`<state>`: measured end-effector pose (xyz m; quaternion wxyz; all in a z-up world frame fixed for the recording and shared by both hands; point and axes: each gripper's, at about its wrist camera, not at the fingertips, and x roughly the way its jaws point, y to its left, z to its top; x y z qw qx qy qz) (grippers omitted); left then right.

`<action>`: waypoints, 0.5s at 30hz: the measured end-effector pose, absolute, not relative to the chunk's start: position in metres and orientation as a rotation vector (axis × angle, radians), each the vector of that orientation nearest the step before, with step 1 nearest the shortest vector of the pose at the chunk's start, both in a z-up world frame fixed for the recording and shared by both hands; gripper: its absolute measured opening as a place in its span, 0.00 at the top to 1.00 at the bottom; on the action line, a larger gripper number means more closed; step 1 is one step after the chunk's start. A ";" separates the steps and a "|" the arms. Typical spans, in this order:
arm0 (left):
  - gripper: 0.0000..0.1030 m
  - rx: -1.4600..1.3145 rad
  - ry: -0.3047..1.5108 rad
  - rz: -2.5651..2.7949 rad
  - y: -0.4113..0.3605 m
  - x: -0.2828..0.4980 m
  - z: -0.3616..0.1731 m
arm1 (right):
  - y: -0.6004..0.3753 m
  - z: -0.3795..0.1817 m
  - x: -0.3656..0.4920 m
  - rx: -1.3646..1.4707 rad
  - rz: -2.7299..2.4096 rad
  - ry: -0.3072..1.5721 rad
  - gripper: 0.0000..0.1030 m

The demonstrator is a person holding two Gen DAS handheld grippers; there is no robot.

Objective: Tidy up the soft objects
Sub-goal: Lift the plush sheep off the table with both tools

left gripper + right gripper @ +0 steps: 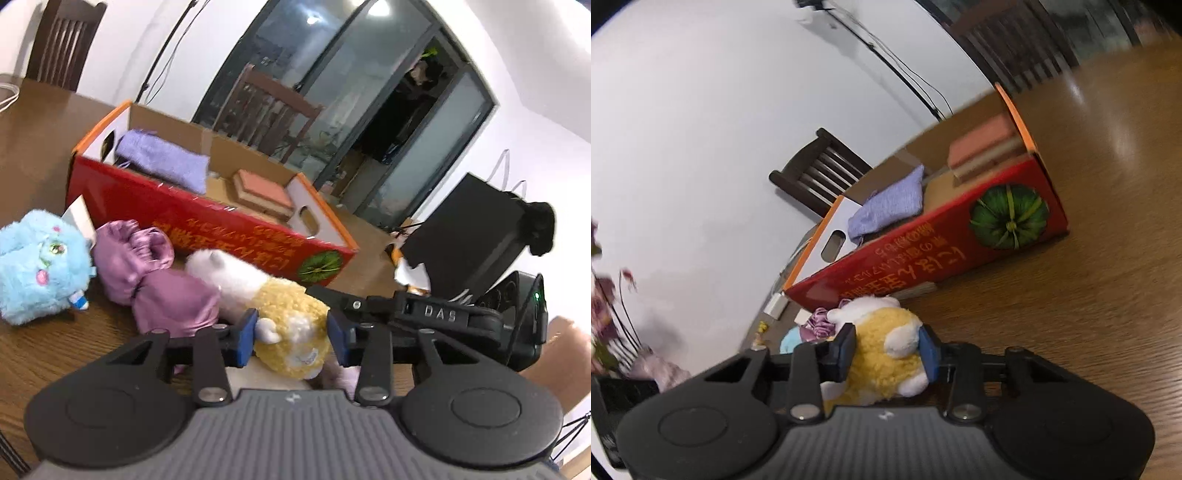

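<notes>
Both claws around one yellow-and-white plush toy on the wooden surface.

Left wrist view: the left claw (291, 338) brackets the plush toy (288, 321), its blue pads at either flank; whether they press is unclear. Just left lie a purple satin bundle (155, 273) and a blue fluffy toy (40, 266); ahead stands the red box (207, 218), holding a lavender cloth (162, 160) and a pink pad (264, 192).
Right wrist view: the right claw (888, 354) is clenched on the plush toy (882, 350); the red box (923, 251) lies ahead.
</notes>
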<state>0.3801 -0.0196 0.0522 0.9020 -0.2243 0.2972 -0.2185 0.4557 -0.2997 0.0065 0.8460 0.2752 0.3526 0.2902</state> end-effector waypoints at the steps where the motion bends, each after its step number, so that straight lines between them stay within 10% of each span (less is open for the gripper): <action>1: 0.60 -0.464 0.609 -0.469 -0.021 0.376 0.055 | -0.300 0.012 0.447 0.563 0.604 0.726 0.65; 15: 0.56 -0.413 0.681 -0.735 -0.032 0.310 0.038 | -0.316 0.044 0.268 0.311 0.429 0.597 0.76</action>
